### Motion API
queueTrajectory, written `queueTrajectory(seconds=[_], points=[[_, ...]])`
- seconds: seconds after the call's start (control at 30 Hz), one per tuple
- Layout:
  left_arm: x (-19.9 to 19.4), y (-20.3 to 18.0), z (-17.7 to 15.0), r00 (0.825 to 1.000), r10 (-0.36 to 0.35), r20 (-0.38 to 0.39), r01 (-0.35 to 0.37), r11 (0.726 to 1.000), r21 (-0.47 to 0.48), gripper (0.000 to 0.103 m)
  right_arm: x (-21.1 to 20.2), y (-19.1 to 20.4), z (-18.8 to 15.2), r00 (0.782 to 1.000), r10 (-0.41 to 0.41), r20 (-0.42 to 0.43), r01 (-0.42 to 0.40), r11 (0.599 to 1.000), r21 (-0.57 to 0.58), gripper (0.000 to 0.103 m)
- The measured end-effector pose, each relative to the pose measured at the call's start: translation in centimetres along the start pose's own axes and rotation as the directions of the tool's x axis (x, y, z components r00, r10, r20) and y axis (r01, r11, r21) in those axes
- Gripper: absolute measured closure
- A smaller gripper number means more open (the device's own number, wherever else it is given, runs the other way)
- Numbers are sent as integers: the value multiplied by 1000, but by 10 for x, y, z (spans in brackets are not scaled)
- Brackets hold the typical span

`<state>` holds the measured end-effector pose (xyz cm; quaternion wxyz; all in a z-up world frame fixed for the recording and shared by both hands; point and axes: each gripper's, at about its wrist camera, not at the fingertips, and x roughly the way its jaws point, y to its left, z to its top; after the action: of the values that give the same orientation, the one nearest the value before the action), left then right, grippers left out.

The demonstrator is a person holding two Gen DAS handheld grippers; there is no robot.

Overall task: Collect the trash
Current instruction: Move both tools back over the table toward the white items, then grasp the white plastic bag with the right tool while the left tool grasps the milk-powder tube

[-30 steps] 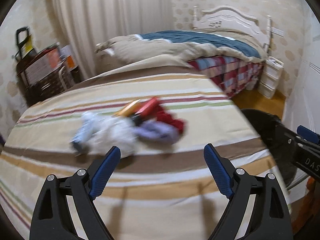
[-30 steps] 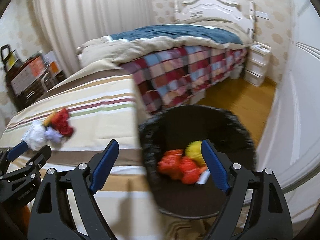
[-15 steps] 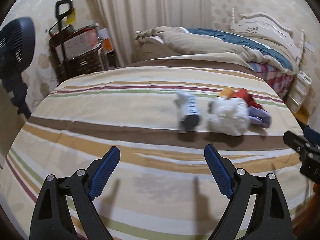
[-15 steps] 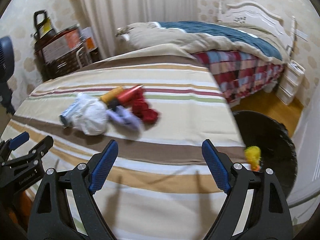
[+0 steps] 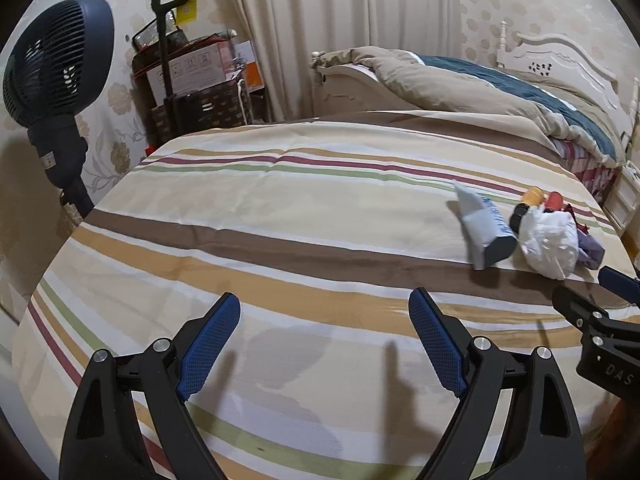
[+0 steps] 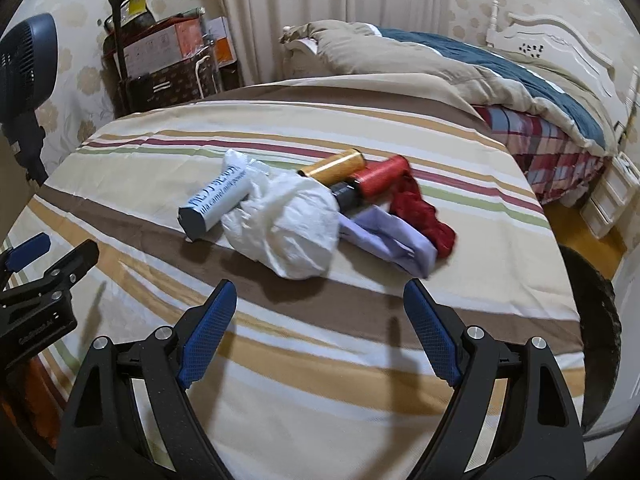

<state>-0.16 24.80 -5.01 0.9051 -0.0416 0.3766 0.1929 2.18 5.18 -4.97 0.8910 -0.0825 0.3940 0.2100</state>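
Only a dark curved rim of the trash bin (image 6: 592, 320) shows, cut off at the right edge past the right fingers, so what it contains cannot be told. The trash lies in a small heap on the striped bedspread (image 6: 360, 360), just ahead of the right gripper (image 6: 320, 312), whose fingers stand wide apart and hold nothing. A crumpled white plastic bag (image 6: 288, 228) sits nearest the gap between those fingers and hides the near ends of the things behind it. A grey-blue tube (image 6: 218, 200) touches the bag's left side, its long axis running from its dark cap, nearer the left finger, up and away. Beyond the bag an orange cylinder (image 6: 336, 166) and a red cylinder (image 6: 380, 176) lie side by side, pointing away to the right (their lower ends are covered). A lilac wrapper (image 6: 396, 246) and a red crumpled piece (image 6: 424, 216) lie ahead of the right finger. The left gripper (image 5: 324, 320) hovers over bare bedspread, fingers equally wide and empty, the heap well off to their right. A dark fan (image 5: 52, 64) stands far left, a second bed (image 6: 500, 76) behind.
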Motion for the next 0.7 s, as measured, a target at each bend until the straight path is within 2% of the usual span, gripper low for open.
queueTrajectory(seconds=[0.2,0.43,0.57,0.7], points=[[5,10,2,1000,-12,-16,12,999,-30,17,15,14,12,1000,-11,-17,11,1000,-19,20],[8,9,3,999,-27,-24,26,999,-23,17,26,17,26,999,-36,-15,35,999,-11,22],[9,9,4,999,-29,-28,28,999,-22,17,32,18,30,999,-35,-27,34,999,-15,44],[9,7,5,999,-27,-29,27,1000,-12,17,30,21,29,999,-38,-19,37,999,-29,50]])
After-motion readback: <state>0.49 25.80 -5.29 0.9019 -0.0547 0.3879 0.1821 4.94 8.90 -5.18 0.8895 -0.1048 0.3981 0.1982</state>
